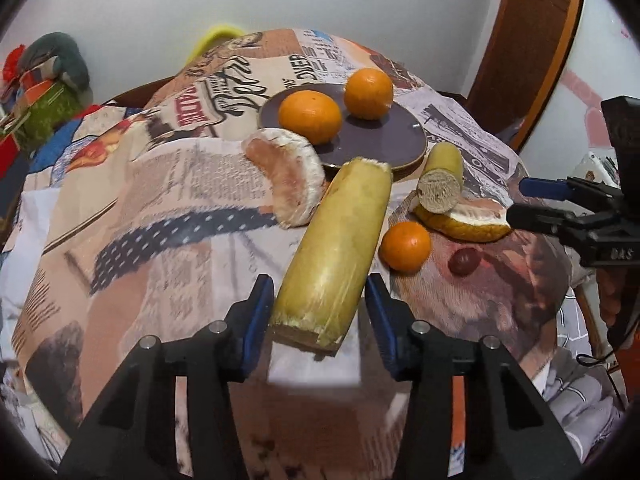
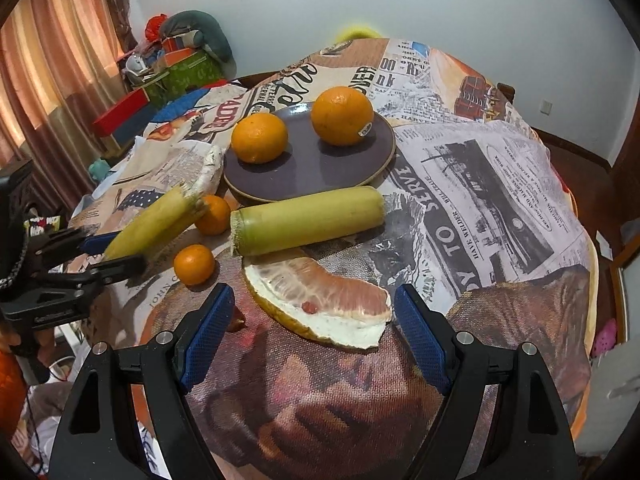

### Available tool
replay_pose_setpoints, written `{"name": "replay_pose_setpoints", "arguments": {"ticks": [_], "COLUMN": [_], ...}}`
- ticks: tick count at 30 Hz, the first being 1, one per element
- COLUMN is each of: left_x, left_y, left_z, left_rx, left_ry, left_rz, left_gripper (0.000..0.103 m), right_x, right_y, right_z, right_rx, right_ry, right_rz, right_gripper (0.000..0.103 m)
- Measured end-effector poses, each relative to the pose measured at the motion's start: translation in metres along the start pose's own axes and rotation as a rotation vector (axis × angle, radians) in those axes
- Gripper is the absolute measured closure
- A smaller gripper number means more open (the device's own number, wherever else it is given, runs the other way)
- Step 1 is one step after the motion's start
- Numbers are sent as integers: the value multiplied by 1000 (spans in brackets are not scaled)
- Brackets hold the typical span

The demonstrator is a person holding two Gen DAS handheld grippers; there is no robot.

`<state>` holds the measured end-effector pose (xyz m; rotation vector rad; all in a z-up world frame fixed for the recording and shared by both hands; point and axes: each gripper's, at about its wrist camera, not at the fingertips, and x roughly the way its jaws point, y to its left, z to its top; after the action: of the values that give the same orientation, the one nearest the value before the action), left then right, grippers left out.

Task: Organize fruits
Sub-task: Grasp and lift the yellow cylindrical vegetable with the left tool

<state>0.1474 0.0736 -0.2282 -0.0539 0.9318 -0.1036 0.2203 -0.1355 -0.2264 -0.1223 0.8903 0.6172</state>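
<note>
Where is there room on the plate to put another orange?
The dark plate has bare room at its front, toward the sugarcane piece, below the two oranges. Just off its front-left rim it is crowded: a small tangerine and a pomelo wedge.

Pale walls (image 2: pixel 480 20) fill the upper frame. Striped orange-brown curtains (image 2: pixel 52 64) hang at the upper left, beside stacked boxes (image 2: pixel 176 68). A wooden door frame (image 1: pixel 532 48) curves at the upper right.
</note>
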Motion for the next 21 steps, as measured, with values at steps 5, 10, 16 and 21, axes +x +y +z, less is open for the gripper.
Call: {"name": "replay_pose_setpoints", "arguments": {"ticks": [5, 10, 16, 21], "left_x": [-8, -4, 14, 34], "left_y": [2, 3, -3, -1], "left_z": [-15, -6, 16, 25], "left_rx": [-20, -27, 28, 36], "left_ry": [61, 82, 91, 104], "left_rz": [-4, -6, -24, -24], "left_gripper": [60, 59, 51, 51], "right_x": [-4, -3, 1, 4], "right_y": [2, 5, 7, 14], "right_z": [0, -2, -4, -3], "right_rx": [0, -9, -17, -30], "right_ry": [-10, -2, 12, 9], "right_rz": [1, 1, 8, 20], "right_gripper": [23, 23, 23, 23]}}
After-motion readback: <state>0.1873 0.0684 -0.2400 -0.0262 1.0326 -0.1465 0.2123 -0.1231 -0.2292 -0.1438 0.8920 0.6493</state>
